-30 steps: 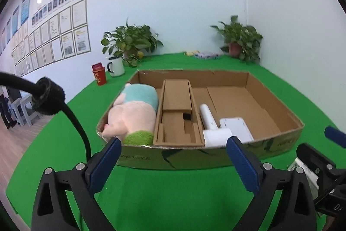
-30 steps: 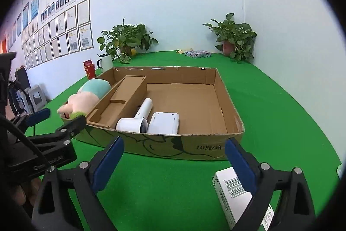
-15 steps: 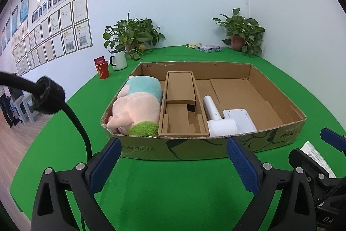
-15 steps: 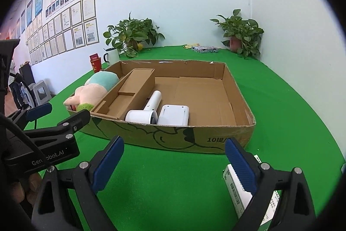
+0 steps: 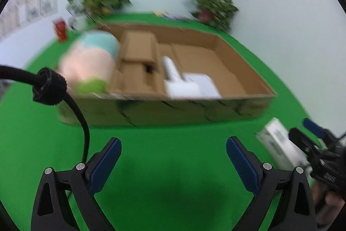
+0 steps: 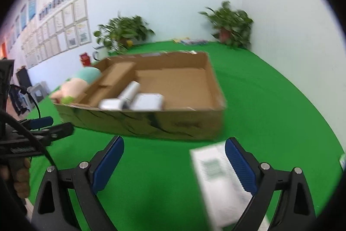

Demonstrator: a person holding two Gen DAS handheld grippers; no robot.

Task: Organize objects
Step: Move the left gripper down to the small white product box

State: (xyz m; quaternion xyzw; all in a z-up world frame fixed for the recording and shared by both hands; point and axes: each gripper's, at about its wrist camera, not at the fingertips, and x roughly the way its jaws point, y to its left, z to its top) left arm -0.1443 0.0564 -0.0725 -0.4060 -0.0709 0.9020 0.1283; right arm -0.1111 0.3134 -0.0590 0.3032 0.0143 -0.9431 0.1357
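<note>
Both views are smeared with motion blur now, where half a second ago they were sharp, so fine print on everything is unreadable. In the left wrist view the left tongs (image 5: pixel 173 157) gape wide over bare green desk (image 5: pixel 164 144), holding nothing; the cardboard box (image 5: pixel 173 109) fills the middle of the frame, the plush toy (image 5: pixel 88 64) a pink-and-teal smudge at its left end, the white devices (image 5: pixel 188 83) low in the centre compartment. A white carton (image 5: pixel 279 144) shows at lower right, partly hidden by the right tongs (image 5: pixel 313 135) and nearer them than before. The right wrist view has the right tongs (image 6: pixel 174 155) spread open, empty, with that white carton (image 6: pixel 218 179) lying on the desk under the right finger (image 6: pixel 237 163), its lower end cut off by the frame. Only this view shows the left tongs (image 6: pixel 49 125) from outside, at mid-left, and the certificates (image 6: pixel 71 23) on the wall clearly.
</note>
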